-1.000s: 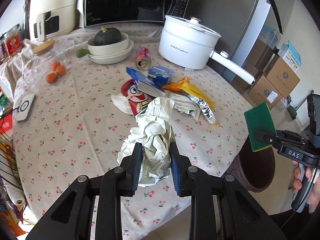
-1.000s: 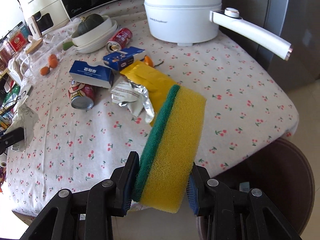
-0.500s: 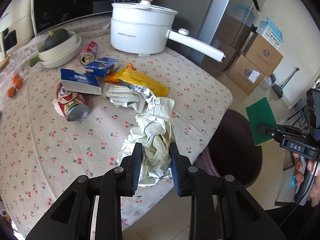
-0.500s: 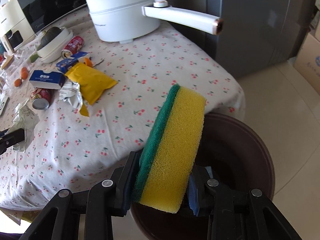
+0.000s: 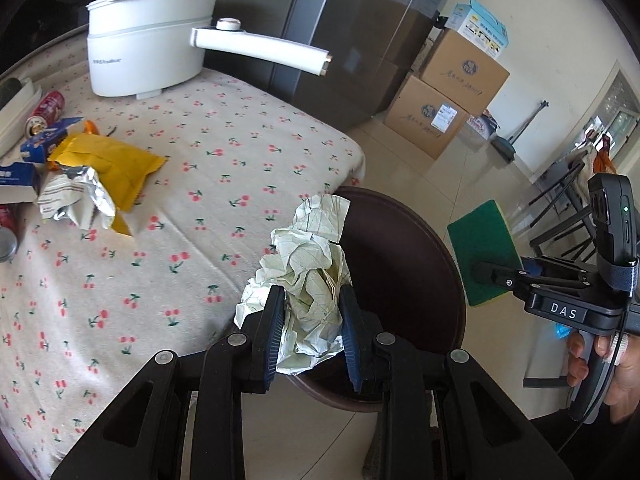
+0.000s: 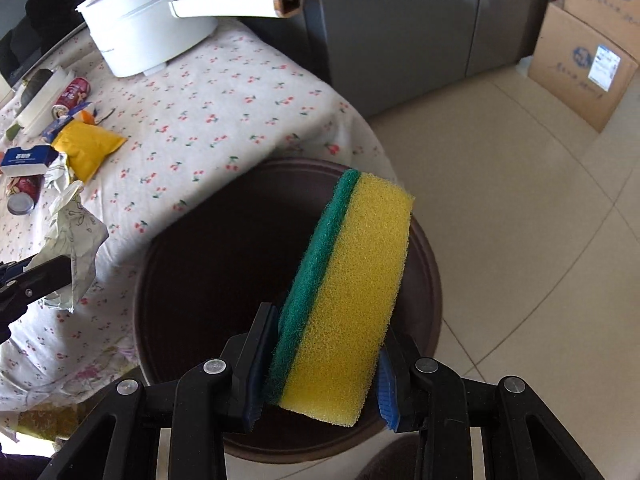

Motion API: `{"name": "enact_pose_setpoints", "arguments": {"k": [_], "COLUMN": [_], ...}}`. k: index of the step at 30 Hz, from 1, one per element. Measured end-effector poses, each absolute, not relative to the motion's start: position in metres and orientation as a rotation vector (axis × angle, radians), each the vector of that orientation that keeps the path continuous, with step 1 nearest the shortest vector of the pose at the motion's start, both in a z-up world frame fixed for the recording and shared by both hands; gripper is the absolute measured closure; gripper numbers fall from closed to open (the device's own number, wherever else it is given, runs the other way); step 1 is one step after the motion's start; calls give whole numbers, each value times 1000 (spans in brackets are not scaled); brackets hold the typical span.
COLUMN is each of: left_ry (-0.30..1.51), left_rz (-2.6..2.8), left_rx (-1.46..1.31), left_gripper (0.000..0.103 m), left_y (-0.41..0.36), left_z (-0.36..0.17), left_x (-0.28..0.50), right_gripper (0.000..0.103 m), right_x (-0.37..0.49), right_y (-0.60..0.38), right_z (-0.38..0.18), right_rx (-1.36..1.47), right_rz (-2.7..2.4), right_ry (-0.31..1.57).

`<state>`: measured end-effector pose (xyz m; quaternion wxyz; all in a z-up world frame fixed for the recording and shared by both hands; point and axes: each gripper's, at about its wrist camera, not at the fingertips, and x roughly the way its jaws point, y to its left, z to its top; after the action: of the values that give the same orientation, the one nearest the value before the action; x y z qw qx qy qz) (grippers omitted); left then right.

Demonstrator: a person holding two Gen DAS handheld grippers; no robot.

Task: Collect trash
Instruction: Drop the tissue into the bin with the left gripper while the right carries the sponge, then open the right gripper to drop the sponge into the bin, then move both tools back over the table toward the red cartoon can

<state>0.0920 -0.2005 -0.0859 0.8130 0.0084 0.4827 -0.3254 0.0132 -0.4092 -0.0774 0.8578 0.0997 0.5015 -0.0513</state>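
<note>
Left gripper point(image 5: 311, 332) clamped on paper point(image 5: 310, 276), right gripper point(image 6: 320, 364) on sponge point(image 6: 344, 288) – both over bin point(image 6: 428, 280), undropped – wrappers point(image 5: 100, 168), cans left on table point(image 5: 224, 216).

The crumpled paper point(image 5: 310, 276) looked matt and creased. The sponge point(image 6: 348, 300) showed coarse yellow foam with a rough green scouring layer at its nine o'clock side. The tablecloth point(image 5: 160, 240) was printed cloth, the pot point(image 5: 148, 52) glossy white, the bin point(image 6: 424, 280) dull brown, and the foil wrapper point(image 5: 76, 196) shiny and wrinkled.
</note>
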Motion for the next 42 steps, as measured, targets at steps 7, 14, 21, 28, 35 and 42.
{"name": "enact_pose_setpoints", "arguments": {"k": [7, 14, 21, 28, 35, 42], "left_ry": [1031, 989, 992, 986, 978, 966], "left_rz": [-689, -564, -546, -498, -454, -399], "left_rx": [60, 168, 181, 168, 133, 101], "left_gripper": [32, 9, 7, 7, 7, 7], "left_y": [-221, -215, -201, -176, -148, -110], "left_z": [-101, -103, -100, -92, -80, -69], "left_x": [96, 98, 97, 99, 105, 112], "right_gripper": [63, 63, 62, 29, 26, 22], "right_x": [4, 4, 8, 14, 25, 43], "right_y": [-427, -433, -423, -416, -401, -366], "right_z": [-87, -88, -85, -81, -77, -59], "right_rx": [198, 189, 184, 202, 189, 85], "right_rz": [-130, -129, -115, -130, -130, -100], "right_ry": [1082, 1085, 1084, 1067, 1074, 1041]}}
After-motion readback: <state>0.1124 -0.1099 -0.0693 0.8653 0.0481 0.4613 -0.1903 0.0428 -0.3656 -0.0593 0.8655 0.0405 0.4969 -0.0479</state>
